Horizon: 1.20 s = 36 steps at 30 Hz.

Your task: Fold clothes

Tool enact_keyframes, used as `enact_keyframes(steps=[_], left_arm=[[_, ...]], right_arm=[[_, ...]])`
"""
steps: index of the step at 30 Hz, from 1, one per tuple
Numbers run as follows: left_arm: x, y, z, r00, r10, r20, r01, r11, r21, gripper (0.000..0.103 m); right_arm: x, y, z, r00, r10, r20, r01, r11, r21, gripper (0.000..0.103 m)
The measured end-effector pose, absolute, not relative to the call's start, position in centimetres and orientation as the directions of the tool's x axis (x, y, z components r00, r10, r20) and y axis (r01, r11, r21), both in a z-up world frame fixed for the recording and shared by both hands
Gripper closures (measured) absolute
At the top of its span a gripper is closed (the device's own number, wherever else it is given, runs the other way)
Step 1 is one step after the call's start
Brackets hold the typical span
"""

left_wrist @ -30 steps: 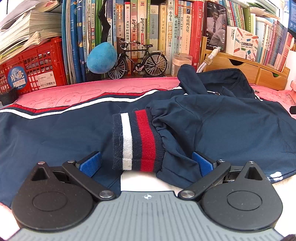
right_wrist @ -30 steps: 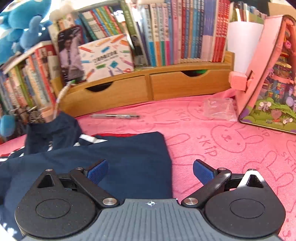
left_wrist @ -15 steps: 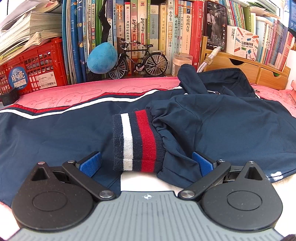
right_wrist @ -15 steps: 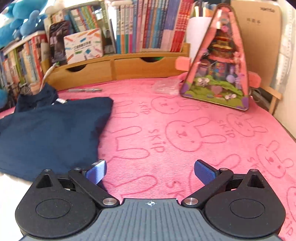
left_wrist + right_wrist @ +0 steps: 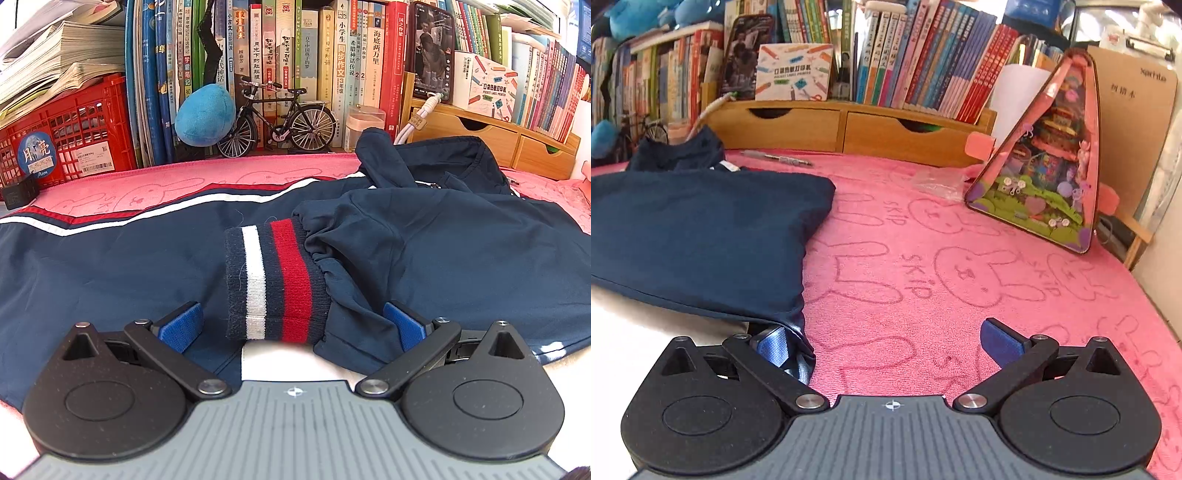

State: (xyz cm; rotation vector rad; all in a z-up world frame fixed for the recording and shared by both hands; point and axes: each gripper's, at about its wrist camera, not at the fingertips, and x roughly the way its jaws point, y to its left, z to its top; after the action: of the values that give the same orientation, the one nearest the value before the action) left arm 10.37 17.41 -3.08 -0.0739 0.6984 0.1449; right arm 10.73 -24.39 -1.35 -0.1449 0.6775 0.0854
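Navy blue track jacket with red and white stripes (image 5: 461, 258) lies spread flat on the pink bunny-print towel mat (image 5: 960, 266), filling the left wrist view from 9 to 3 o'clock. One sleeve is folded across the body so its striped knit cuff in navy, white and red (image 5: 277, 280) rests at centre, likely parked there to narrow the garment for the next fold. Left gripper (image 5: 291, 323) sits low at 6 o'clock with its jaws spread wide and holding nothing; the cuff lies between the two blue pads (image 5: 181, 325), so it looks lined up to pinch the cuff or the hem under it, though contact can't be confirmed. In the right wrist view the right gripper (image 5: 886, 341) is also released and wide apart, positioned at the jacket's right edge: the dark fabric corner (image 5: 798, 354) drapes over the left-hand pad at 7 o'clock, the other pad sits over bare mat. Probably placed there to take that side edge for folding inward. Jacket body runs from 9 to 11 o'clock in this view. Clutter kept back: triangular pink toy diorama case (image 5: 1052, 166) at 1 o'clock, pen (image 5: 775, 158) at 11 o'clock, wooden drawer shelf with books (image 5: 842, 129) at 12 o'clock, black model bicycle (image 5: 277, 118) and red plastic crate (image 5: 62, 136) behind the jacket.
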Motion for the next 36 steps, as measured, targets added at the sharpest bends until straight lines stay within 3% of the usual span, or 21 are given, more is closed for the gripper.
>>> enact_keyframes(steps=[3, 7, 14, 18, 22, 26, 28, 33, 36], left_arm=[[10.3, 17.5, -3.1, 0.757, 0.106, -0.645, -0.155, 0.988, -0.019, 0.0], [10.2, 17.6, -3.1, 0.756, 0.108, -0.645, -0.15, 0.989, -0.011, 0.0], [8.1, 18.6, -1.3, 0.777, 0.045, -0.627, -0.081, 0.996, -0.028, 0.0], [5.0, 20.0, 0.3, 0.814, 0.002, -0.581, -0.055, 0.996, -0.073, 0.0], [2.0, 23.2, 1.4, 0.835, 0.132, -0.534, -0.168, 0.986, -0.018, 0.0], [1.0, 29.5, 1.6, 0.682, 0.516, -0.519, -0.546, 0.831, 0.108, 0.0], [1.2, 33.6, 1.2, 0.579, 0.612, -0.539, -0.666, 0.736, 0.121, 0.0], [2.5, 41.3, 0.0, 0.447, 0.651, -0.613, -0.799, 0.599, 0.053, 0.0], [4.0, 43.8, -1.0, 0.441, 0.611, -0.658, -0.809, 0.588, 0.005, 0.0]], right_arm=[[11.0, -25.6, -1.5, 0.763, 0.049, -0.644, -0.11, 0.993, -0.054, 0.0], [9.0, -23.1, -0.2, 0.777, 0.06, -0.626, -0.208, 0.964, -0.167, 0.001], [5.6, -18.1, 4.8, 0.737, 0.405, -0.542, -0.503, 0.863, -0.039, 0.0], [7.6, -12.5, 5.6, 0.681, 0.517, -0.519, -0.579, 0.814, 0.051, 0.001], [10.3, -5.8, 4.9, 0.62, 0.571, -0.538, -0.617, 0.779, 0.116, 0.005], [11.4, -0.6, 3.4, 0.581, 0.603, -0.546, -0.64, 0.753, 0.151, 0.007], [11.3, 0.7, 2.4, 0.568, 0.607, -0.557, -0.651, 0.744, 0.147, 0.007], [10.3, 2.7, -0.3, 0.541, 0.565, -0.623, -0.66, 0.744, 0.102, 0.003], [9.8, 3.4, -0.1, 0.537, 0.569, -0.622, -0.69, 0.721, 0.064, 0.003]])
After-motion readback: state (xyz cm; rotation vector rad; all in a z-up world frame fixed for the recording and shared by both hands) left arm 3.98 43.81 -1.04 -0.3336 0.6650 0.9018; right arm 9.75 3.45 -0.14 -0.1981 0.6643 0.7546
